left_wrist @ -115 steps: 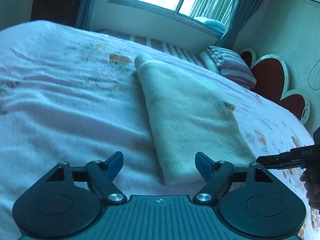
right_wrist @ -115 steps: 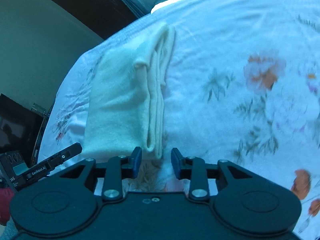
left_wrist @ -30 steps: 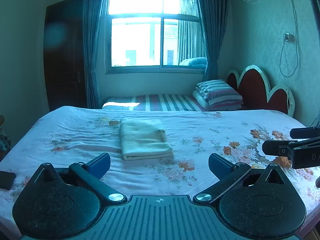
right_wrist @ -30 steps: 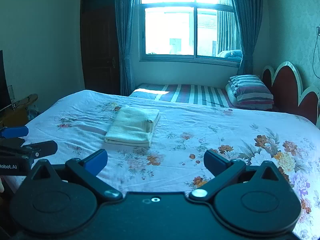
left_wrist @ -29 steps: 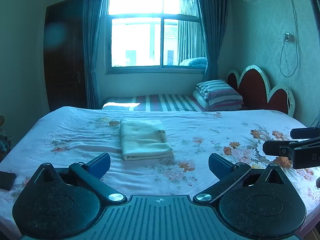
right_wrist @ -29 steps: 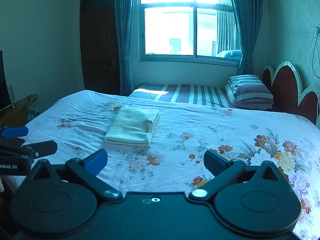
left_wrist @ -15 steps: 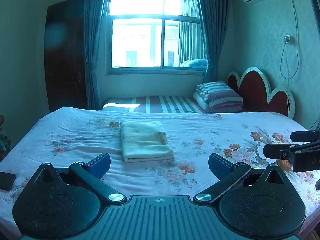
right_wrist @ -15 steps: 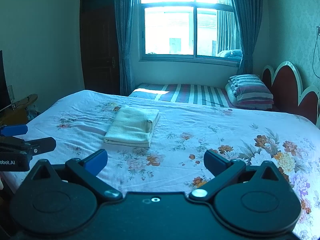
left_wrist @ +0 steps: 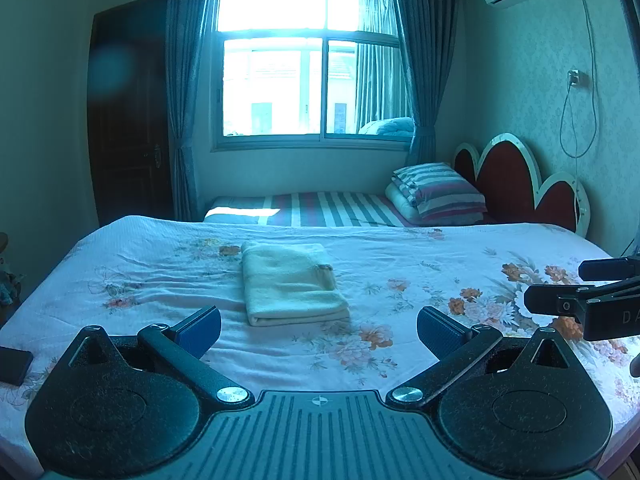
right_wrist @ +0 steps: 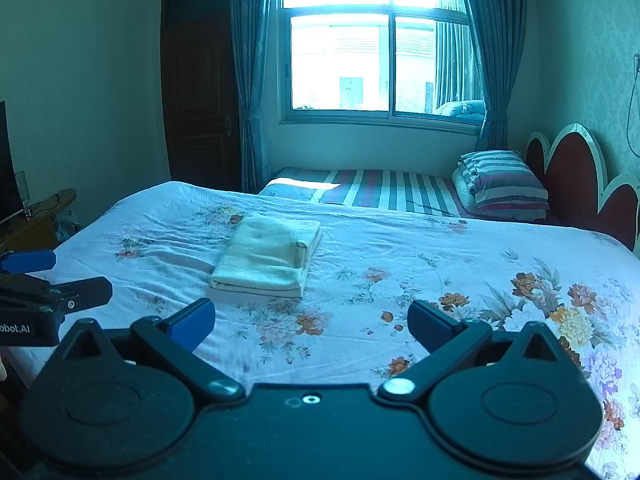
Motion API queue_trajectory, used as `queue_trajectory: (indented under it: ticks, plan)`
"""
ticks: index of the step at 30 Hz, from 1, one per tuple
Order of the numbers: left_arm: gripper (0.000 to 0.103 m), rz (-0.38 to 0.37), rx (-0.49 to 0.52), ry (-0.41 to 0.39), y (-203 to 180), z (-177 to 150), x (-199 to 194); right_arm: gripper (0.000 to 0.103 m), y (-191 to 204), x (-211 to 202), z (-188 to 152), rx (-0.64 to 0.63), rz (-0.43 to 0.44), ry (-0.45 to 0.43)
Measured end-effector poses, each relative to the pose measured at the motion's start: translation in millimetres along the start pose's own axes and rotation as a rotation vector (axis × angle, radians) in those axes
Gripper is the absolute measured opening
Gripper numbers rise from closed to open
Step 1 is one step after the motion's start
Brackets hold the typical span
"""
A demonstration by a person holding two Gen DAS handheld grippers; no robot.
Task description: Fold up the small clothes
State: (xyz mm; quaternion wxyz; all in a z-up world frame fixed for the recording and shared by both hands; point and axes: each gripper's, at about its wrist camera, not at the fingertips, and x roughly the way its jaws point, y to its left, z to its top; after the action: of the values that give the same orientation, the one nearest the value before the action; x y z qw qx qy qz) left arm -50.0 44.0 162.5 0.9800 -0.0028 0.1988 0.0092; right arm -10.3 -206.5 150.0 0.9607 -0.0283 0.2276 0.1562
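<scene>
Whereas a few seconds ago both cameras were low over the cloth, with the right gripper's fingers nearly closed at its near edge, now both tools are pulled far back and raised, and they look across the whole bed [left_wrist: 420, 252]. Between one second ago and now almost nothing changes; only a very small drift of the views.

The left gripper [left_wrist: 319, 326] is spread wide and holds nothing. The right gripper [right_wrist: 311, 326] is also wide apart and empty. Each tool shows at the edge of the other's view, well apart from the cloth.

The folded cloth [left_wrist: 292, 282], pale yellow, lies flat on the flowered bedsheet, in the far left part of the bed, alone. From the right wrist view its stacked layers [right_wrist: 304, 258] are visible on the right side, lying one on the other quite evenly. Nothing touches it.

My judgement is that the folding of this piece is finished and the person has stepped away from it. No other small garment is visible on the bed, so whether more work remains I cannot tell. A dark flat object [left_wrist: 14, 364] lies at the near left edge of the bed; what it is I cannot say.
</scene>
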Motion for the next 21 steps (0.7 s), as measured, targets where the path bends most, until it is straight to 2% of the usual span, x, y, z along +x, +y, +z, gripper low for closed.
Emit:
queue_trajectory:
  ticks: [21]
  plan:
    - [0.103, -0.008, 0.015, -0.008, 0.4, 1.2, 0.4, 0.103, 1.5, 1.1, 1.8, -0.003, -0.004, -0.003]
